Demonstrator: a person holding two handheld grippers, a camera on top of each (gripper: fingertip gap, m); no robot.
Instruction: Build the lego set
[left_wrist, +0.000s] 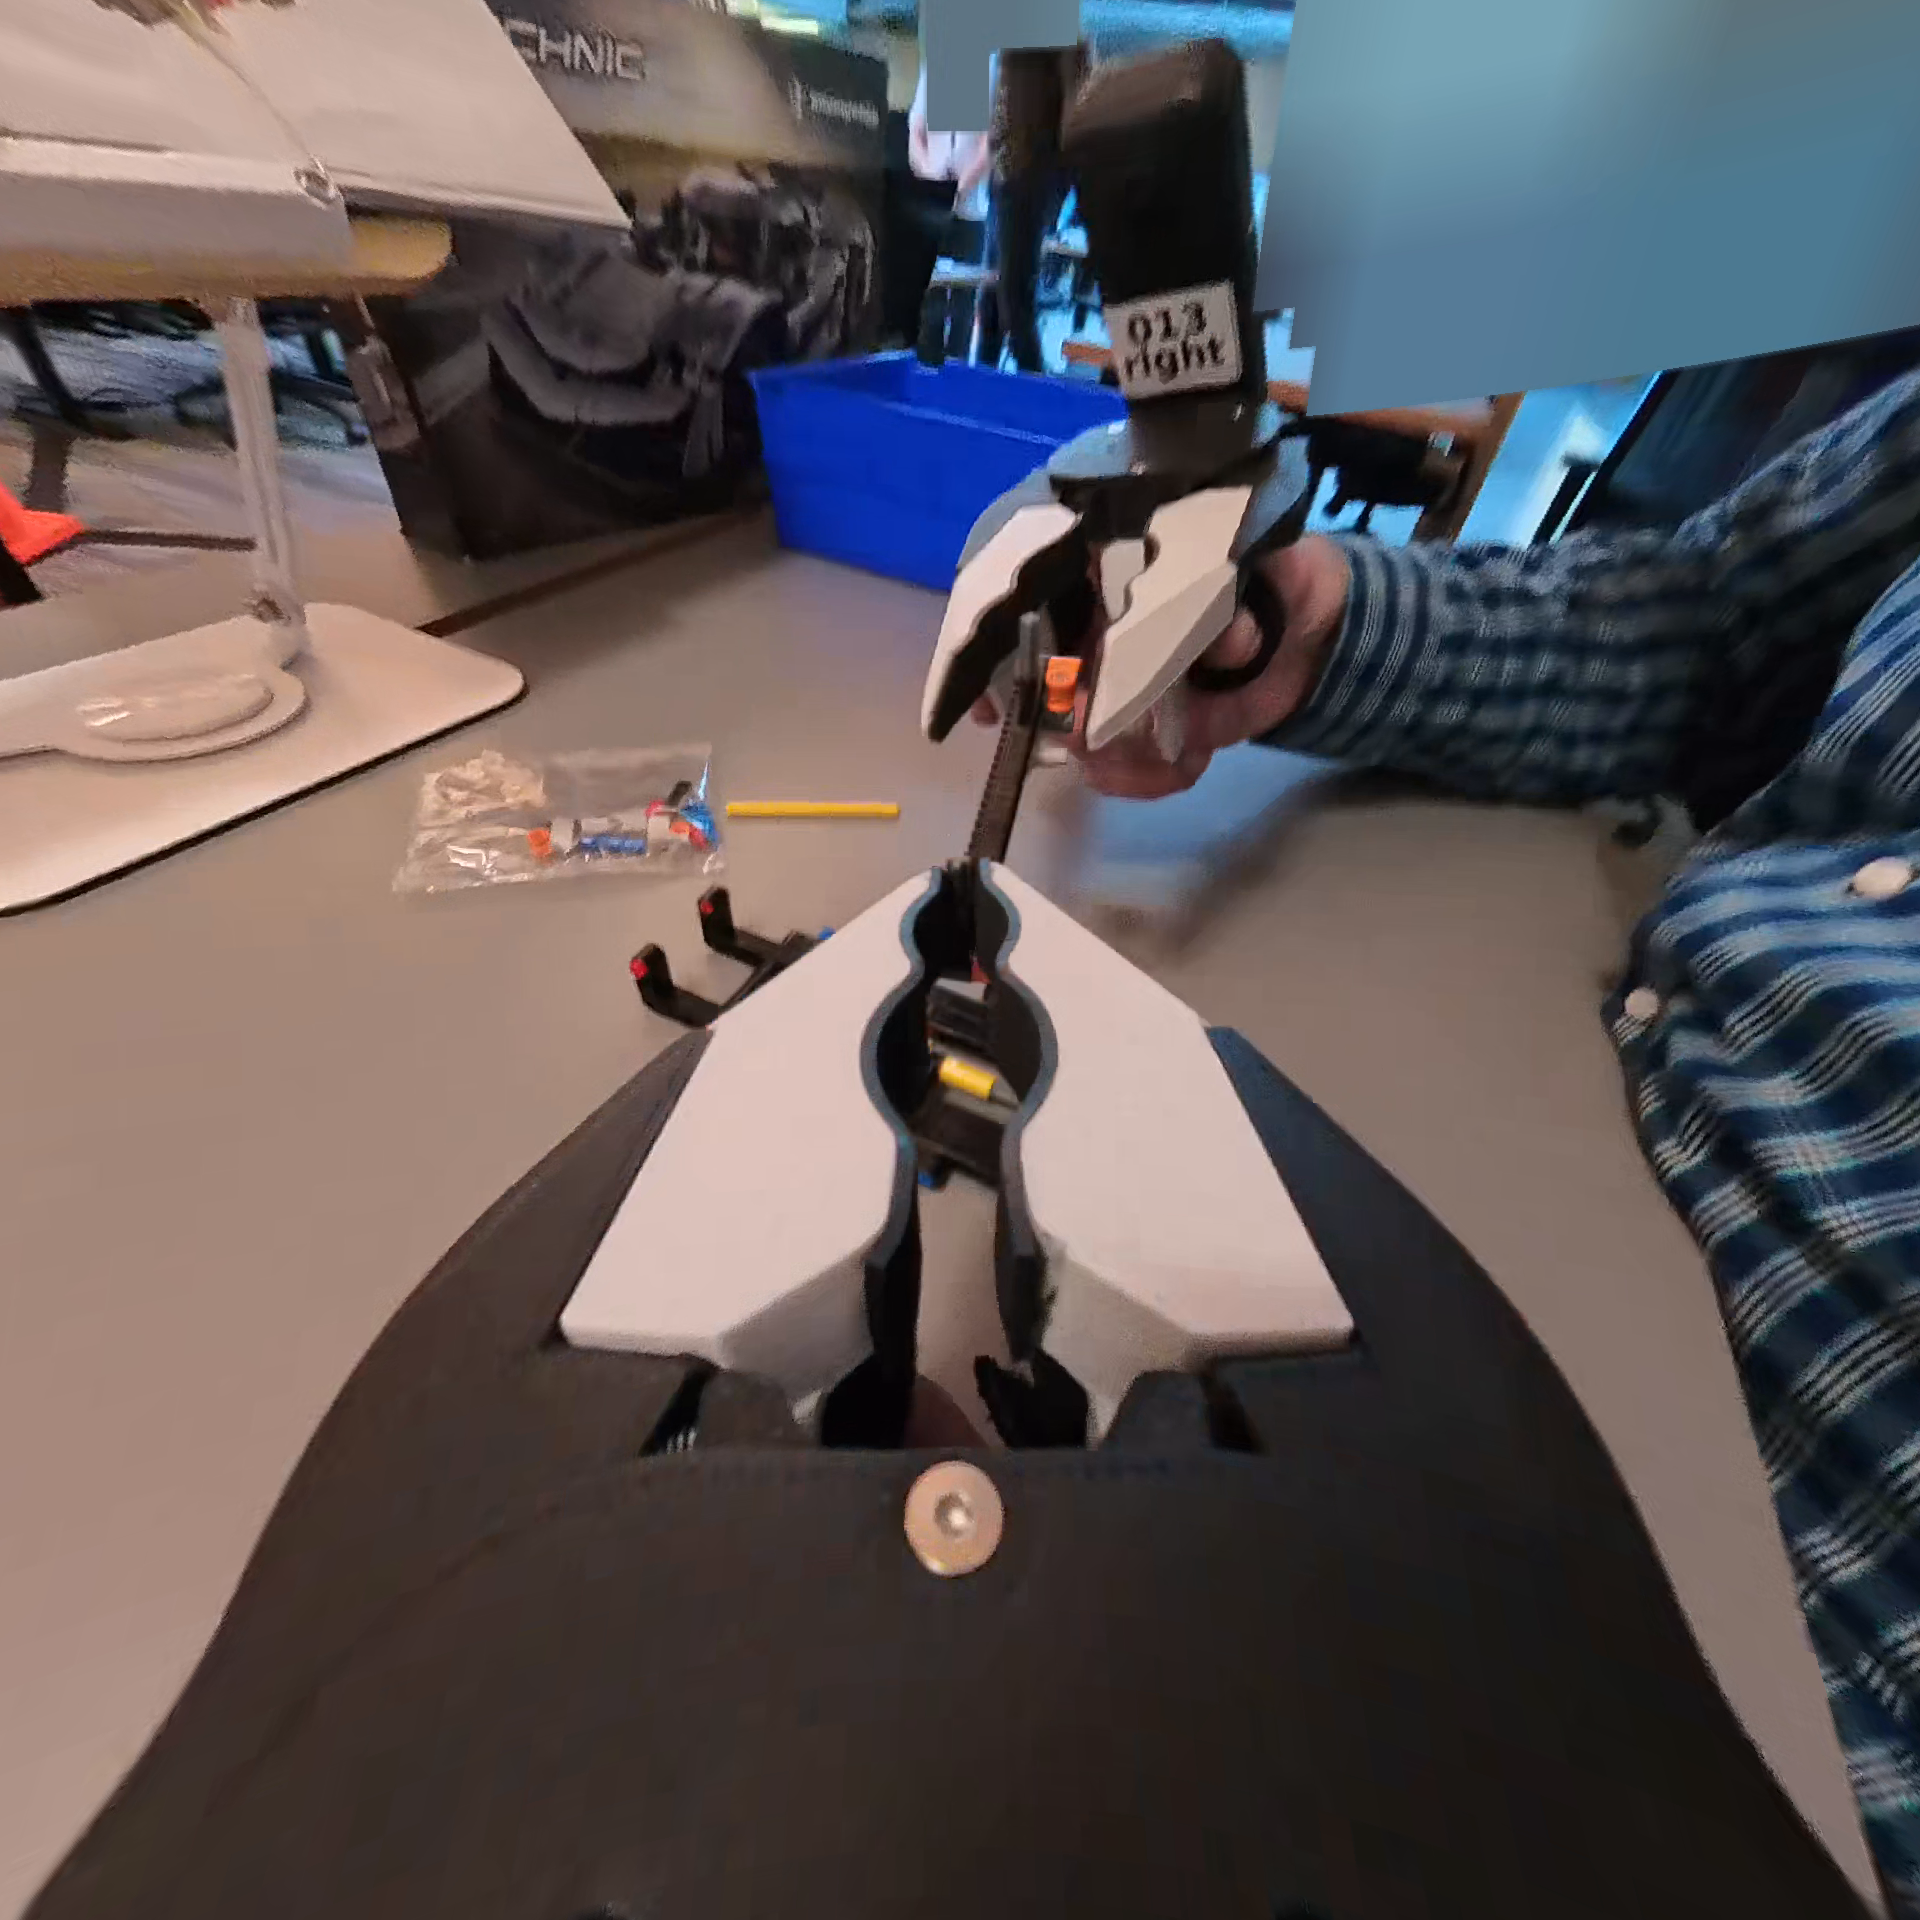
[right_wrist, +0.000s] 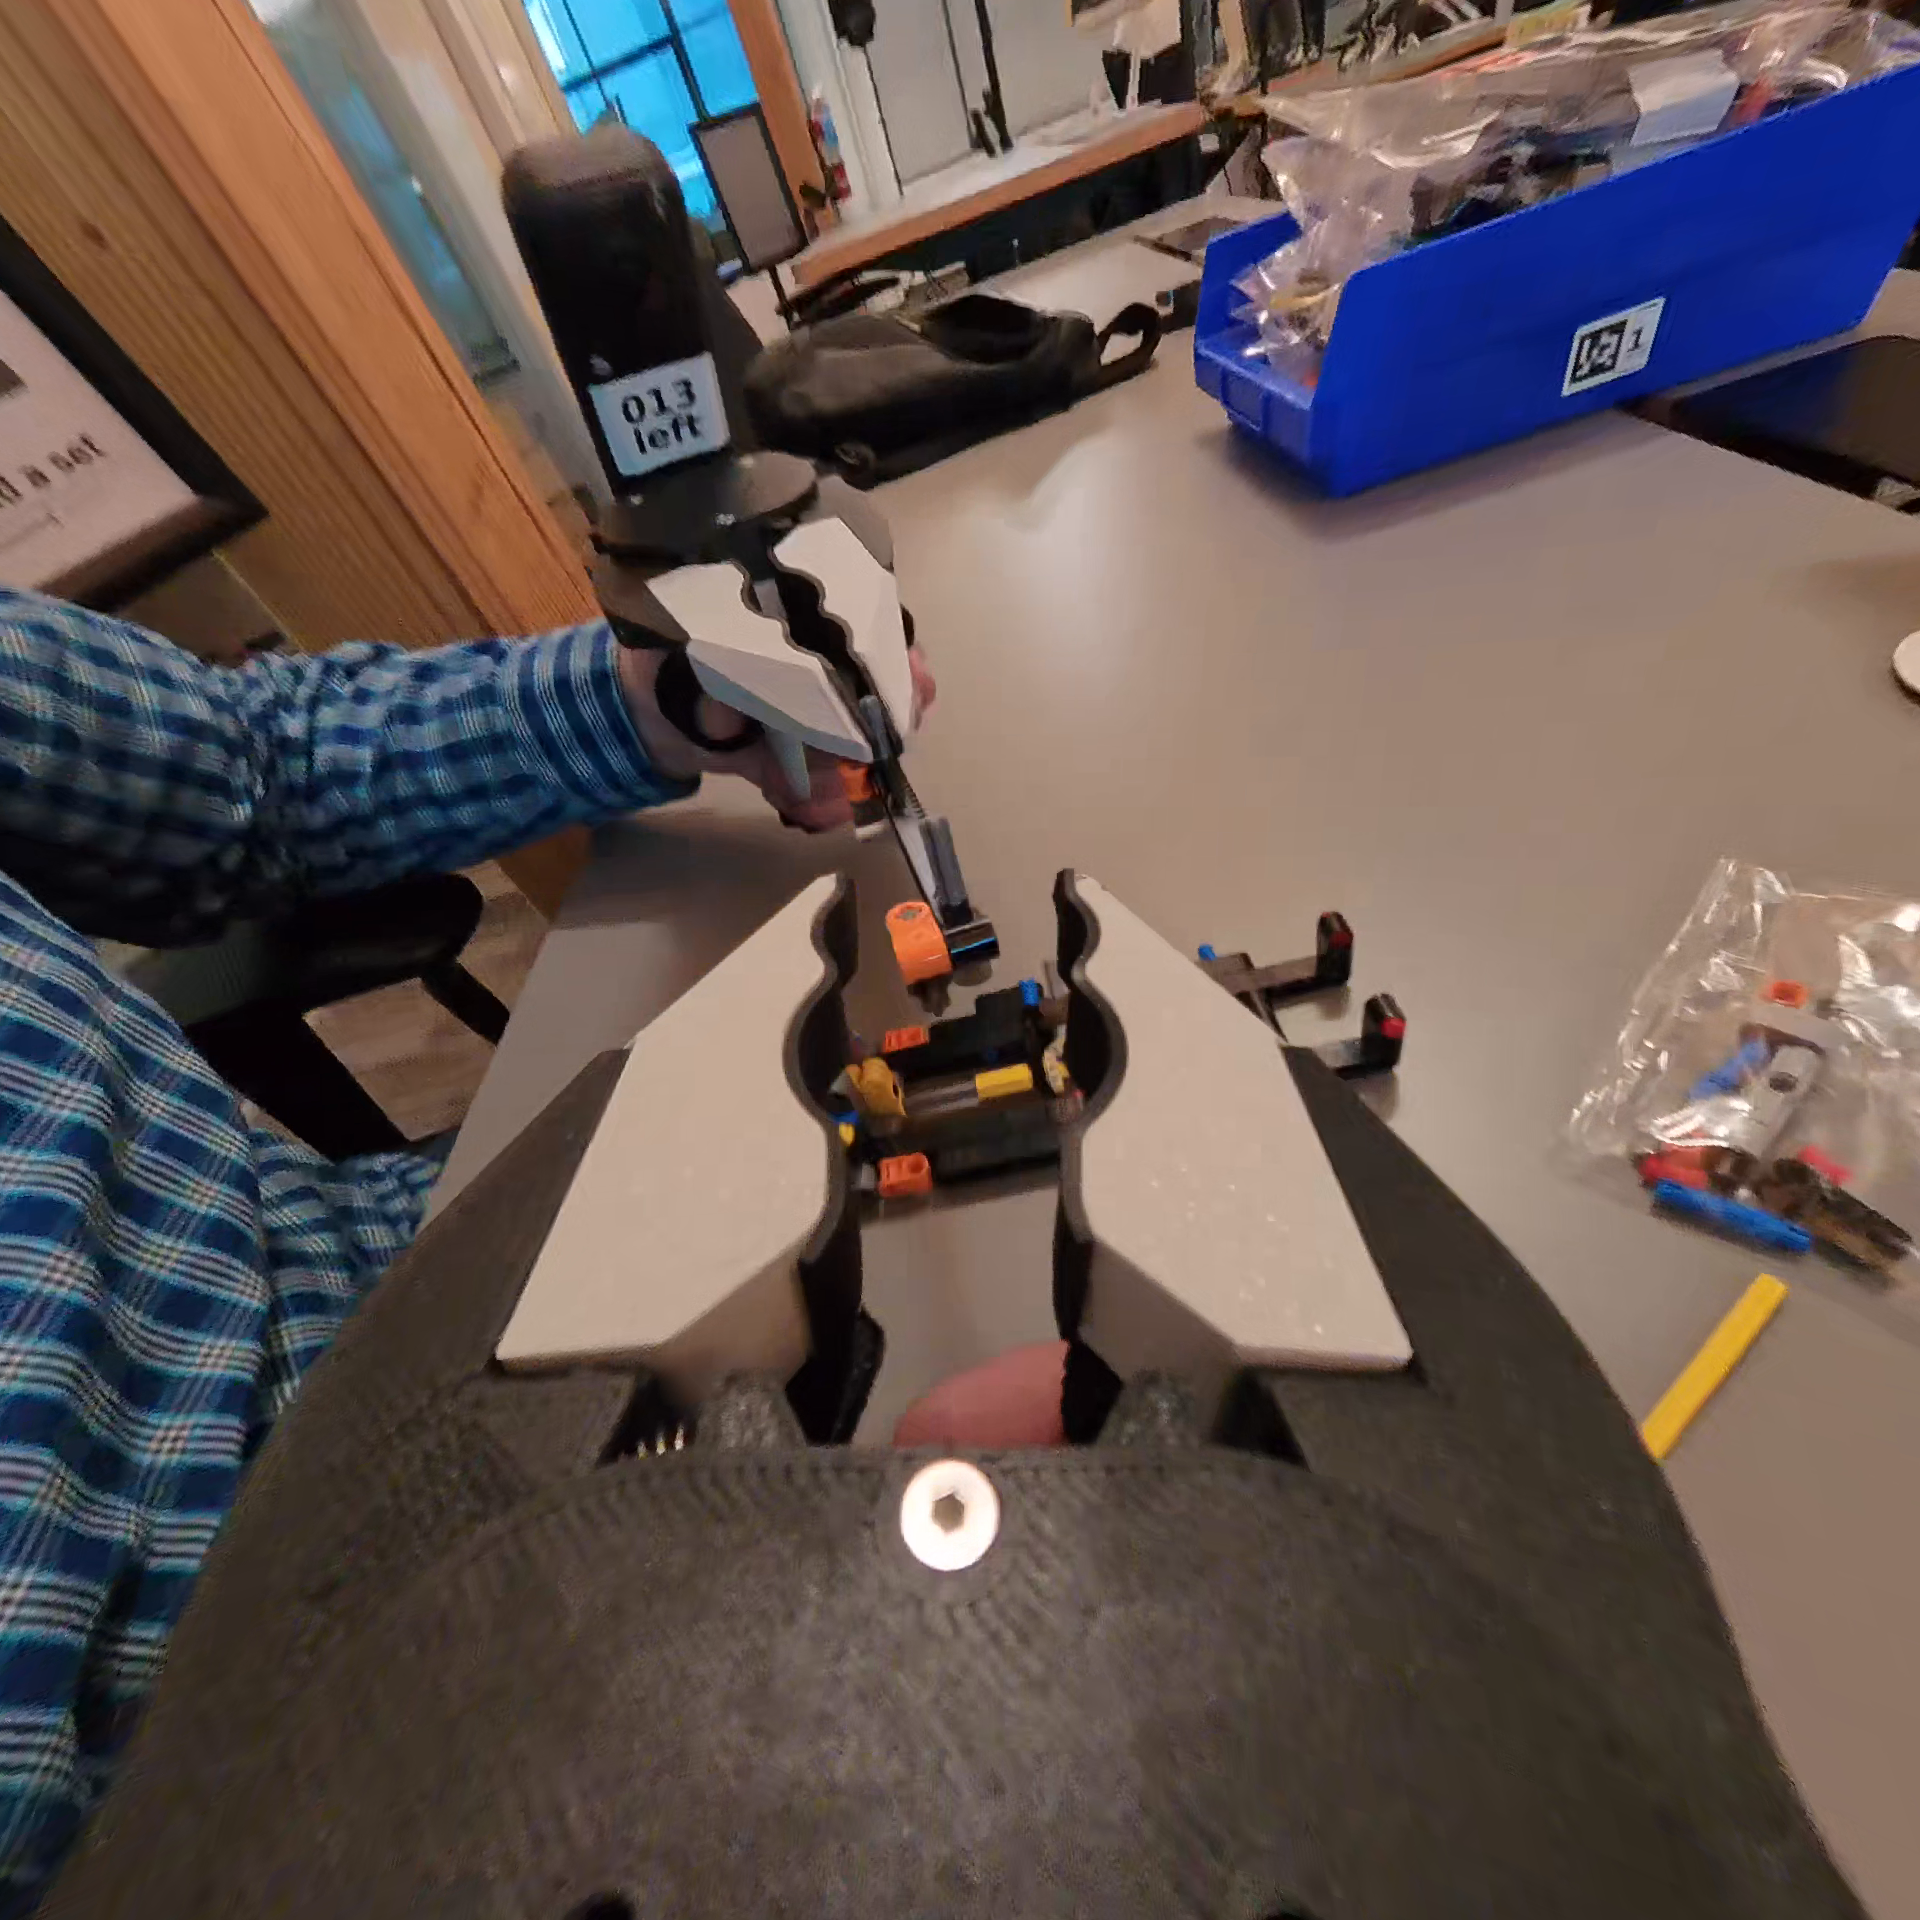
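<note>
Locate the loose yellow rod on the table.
The yellow rod lies flat on the grey table, just right of the parts bag in the left wrist view; the right wrist view shows it near the bag too.

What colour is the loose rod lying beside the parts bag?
Yellow rod, clearest in the left wrist view.

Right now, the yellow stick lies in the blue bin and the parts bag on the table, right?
No: the yellow stick lies on the table, near the parts bag, outside the blue bin; the right wrist view shows it.
</note>
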